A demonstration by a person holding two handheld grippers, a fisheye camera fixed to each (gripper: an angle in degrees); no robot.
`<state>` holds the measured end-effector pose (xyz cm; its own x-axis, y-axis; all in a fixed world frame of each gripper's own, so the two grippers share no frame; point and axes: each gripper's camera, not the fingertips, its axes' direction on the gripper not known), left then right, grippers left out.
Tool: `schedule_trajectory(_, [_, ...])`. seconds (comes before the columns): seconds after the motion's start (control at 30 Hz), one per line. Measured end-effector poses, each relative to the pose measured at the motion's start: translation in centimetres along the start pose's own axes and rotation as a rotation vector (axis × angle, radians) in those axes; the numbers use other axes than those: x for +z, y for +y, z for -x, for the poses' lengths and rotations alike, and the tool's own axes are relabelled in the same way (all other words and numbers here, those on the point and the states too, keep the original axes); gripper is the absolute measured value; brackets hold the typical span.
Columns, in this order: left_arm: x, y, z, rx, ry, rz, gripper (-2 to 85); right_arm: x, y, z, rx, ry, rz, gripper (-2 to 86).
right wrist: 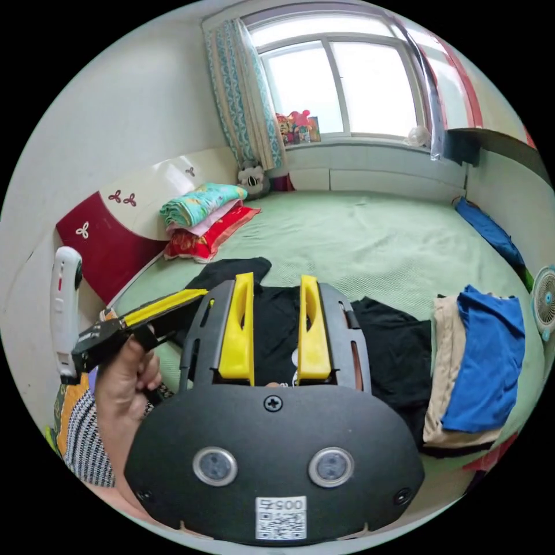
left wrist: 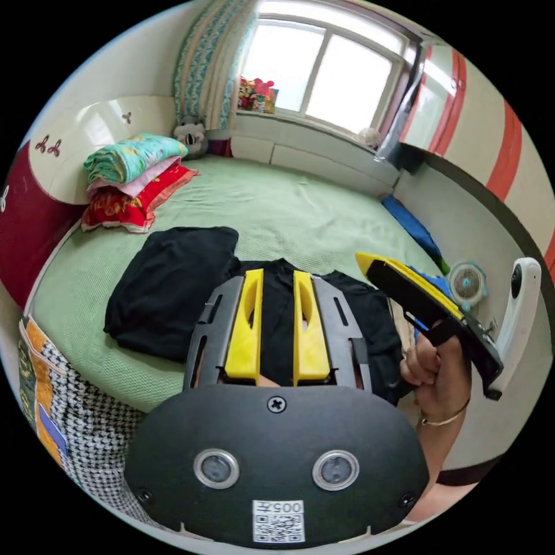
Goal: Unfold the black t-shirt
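1. The black t-shirt (left wrist: 277, 324) lies on the green bed (left wrist: 300, 214), near its front edge; it is partly spread, with a folded black bundle (left wrist: 167, 289) just beside it.
2. The left claw (left wrist: 277, 283) hangs over the shirt, its yellow jaws apart with nothing between them; the right claw (right wrist: 276, 292) does likewise.
3. In the left gripper view the right claw shows side-on, held in a hand (left wrist: 436, 364); folded blue cloth (right wrist: 485, 358) rests on beige cloth (right wrist: 445, 364) beside the shirt.

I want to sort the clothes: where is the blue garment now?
In the right gripper view, the blue garment lies on a beige one, right of the black t-shirt.
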<state>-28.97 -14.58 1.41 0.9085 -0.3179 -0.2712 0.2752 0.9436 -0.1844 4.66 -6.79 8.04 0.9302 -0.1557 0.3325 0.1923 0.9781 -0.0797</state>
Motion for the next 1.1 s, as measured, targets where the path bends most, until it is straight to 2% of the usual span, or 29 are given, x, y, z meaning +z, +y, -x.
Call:
schedule_trajectory(0.1, [4.3, 0.7, 0.9, 0.006, -0.031, 0.088, 9.2, 4.4, -2.1, 0.2, -0.028, -0.087, 0.121, 11.0])
schedule_trajectory(0.23, [8.7, 0.9, 3.1, -0.071, 0.025, 0.24, 9.5, 10.2, -3.1, 0.6, -0.08, -0.017, 0.226, 10.9])
schedule_trajectory(0.43, [9.6, -2.7, 3.8, -0.043, 0.0, 0.235, 9.9, 15.8, -2.9, 0.8, -0.102, -0.004, 0.36, 11.2])
schedule_trajectory(0.57, [10.4, -4.6, 4.5, -0.043, 0.008, 0.24, 11.1, 16.9, -4.6, 0.8, -0.143, 0.024, 0.36, 12.3])
schedule_trajectory(0.7, [11.7, -6.6, 5.2, -0.011, 0.012, 0.266, 13.2, 17.2, -6.4, 0.3, -0.131, -0.029, 0.316, 13.1])
schedule_trajectory(0.87, [13.1, -8.9, 5.9, -0.015, 0.086, 0.251, 12.9, 18.7, -8.7, 0.1, -0.182, -0.006, 0.301, 13.4])
schedule_trajectory(1.1, [15.6, -11.6, 5.0, 0.094, 0.016, 0.301, 13.5, 20.3, -10.8, -0.7, -0.17, -0.065, 0.341, 13.7])
